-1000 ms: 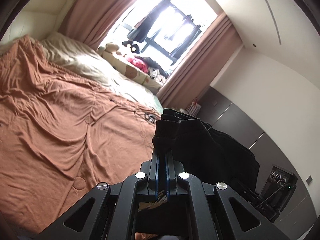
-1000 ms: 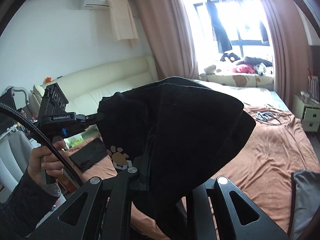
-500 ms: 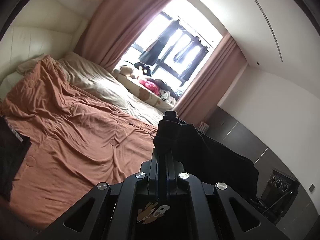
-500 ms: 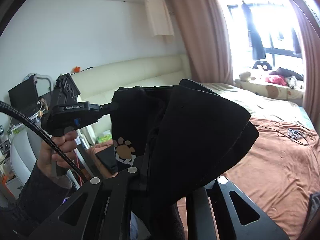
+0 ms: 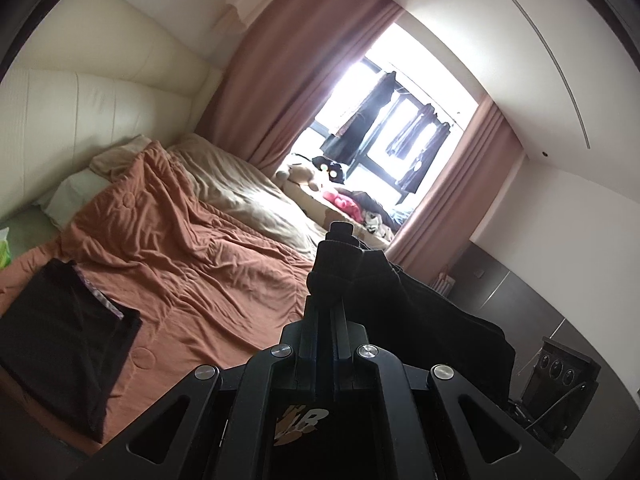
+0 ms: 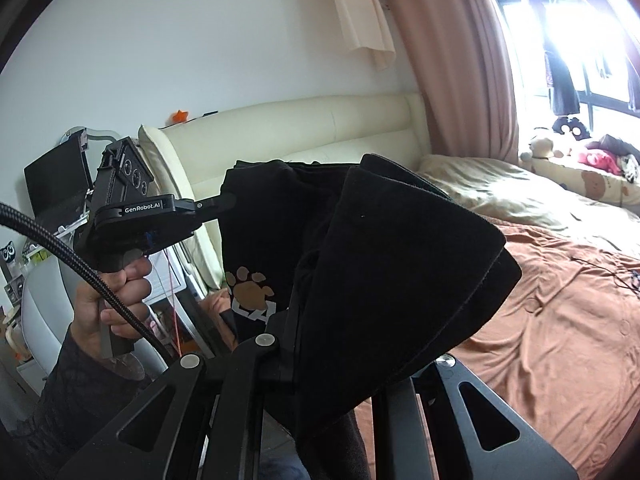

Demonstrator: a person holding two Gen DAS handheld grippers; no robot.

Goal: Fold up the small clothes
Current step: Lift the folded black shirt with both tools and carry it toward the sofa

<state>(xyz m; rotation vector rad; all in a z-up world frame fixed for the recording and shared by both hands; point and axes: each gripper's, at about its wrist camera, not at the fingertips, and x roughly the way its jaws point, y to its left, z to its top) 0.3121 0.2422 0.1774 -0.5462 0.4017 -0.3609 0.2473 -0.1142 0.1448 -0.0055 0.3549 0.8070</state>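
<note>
Garment: a black top [image 6: 400, 264] with a paw print, held up in the air over the bed [image 5: 208, 272], not touching it.
Left tongs [image 5: 335, 248]: clenched on a bunched corner of the top, seen clearly in both views; a hand [image 6: 114, 296] grips the handle.
Right tongs [image 6: 292, 320]: the cloth drapes thickly over them and runs down between the fingers; they look closed on it, though the tips are hidden.
Cloth state: doubled over and sagging between the two grips, not spread flat.
Bed: rust-brown cover, rumpled; a dark folded piece [image 5: 60, 340] lies at the near left edge.
Step, as I judge it: carrying the top to the bed to lay it out.
Risk: the loose hanging part may land creased or folded under itself, because nothing holds it taut.
Risk: a thin pinch at the left corner could slip if the tongs pull apart hard.
Risk: setting down too close to the near left edge would overlap the folded piece.
</note>
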